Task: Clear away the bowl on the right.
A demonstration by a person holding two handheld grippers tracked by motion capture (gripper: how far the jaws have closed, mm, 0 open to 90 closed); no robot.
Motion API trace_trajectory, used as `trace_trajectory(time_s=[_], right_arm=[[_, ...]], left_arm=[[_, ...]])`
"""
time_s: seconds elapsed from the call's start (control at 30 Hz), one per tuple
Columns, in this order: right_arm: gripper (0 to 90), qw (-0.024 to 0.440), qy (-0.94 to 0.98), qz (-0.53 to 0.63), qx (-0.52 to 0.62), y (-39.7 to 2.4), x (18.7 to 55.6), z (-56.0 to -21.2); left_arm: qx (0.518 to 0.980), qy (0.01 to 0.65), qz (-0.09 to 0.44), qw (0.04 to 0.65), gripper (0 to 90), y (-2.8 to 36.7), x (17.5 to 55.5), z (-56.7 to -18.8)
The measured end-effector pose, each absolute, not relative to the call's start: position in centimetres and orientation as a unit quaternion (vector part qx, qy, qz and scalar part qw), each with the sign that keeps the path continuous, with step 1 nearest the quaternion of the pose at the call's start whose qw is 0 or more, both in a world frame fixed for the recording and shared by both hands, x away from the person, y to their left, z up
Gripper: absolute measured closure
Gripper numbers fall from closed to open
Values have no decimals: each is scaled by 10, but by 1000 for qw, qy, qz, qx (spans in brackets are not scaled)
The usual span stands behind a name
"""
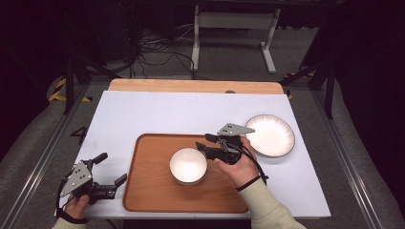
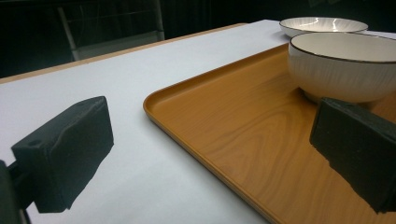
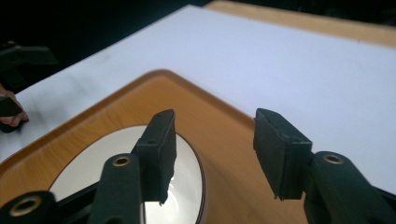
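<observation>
A white ribbed bowl (image 1: 188, 164) (image 2: 341, 70) (image 3: 102, 172) stands upright in the middle of a wooden tray (image 1: 153, 191) (image 2: 224, 121) (image 3: 215, 126). My right gripper (image 1: 203, 143) (image 3: 215, 149) hovers at the bowl's right rim, jaws apart, one over the bowl's inside and one outside it, touching nothing. A white plate (image 1: 270, 135) (image 2: 322, 23) lies on the table just right of the tray. My left gripper (image 1: 112, 168) (image 2: 210, 154) rests open near the tray's left edge, nothing between its jaws.
A white sheet (image 1: 191, 109) covers the table, with a wooden strip (image 1: 191, 86) along the far edge. Bare sheet lies beyond and left of the tray. Metal rails (image 1: 43, 162) flank the table. Cables and a white frame (image 1: 234, 28) sit on the floor behind.
</observation>
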State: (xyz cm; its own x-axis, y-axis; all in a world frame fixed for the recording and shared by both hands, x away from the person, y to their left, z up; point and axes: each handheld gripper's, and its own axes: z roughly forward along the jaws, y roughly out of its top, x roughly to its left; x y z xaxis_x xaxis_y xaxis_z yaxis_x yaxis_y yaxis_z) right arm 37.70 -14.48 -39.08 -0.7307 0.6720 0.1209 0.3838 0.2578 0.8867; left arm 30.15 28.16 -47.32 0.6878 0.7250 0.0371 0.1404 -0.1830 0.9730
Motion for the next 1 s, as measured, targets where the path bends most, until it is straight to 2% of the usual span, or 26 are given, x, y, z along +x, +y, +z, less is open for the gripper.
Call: trace_trajectory(time_s=[0.1,0.4,1.0], right_arm=[[386,175,765,545,294,-149,372,-389],[313,194,744,585,258,-156,366,-386],[261,216,725,610,237,-184,356,-378]], left_arm=[[727,298,257,562,2,282,302,-473],[726,297,256,564,2,282,302,-473],[723,295,257,570,2,283,302,-473]])
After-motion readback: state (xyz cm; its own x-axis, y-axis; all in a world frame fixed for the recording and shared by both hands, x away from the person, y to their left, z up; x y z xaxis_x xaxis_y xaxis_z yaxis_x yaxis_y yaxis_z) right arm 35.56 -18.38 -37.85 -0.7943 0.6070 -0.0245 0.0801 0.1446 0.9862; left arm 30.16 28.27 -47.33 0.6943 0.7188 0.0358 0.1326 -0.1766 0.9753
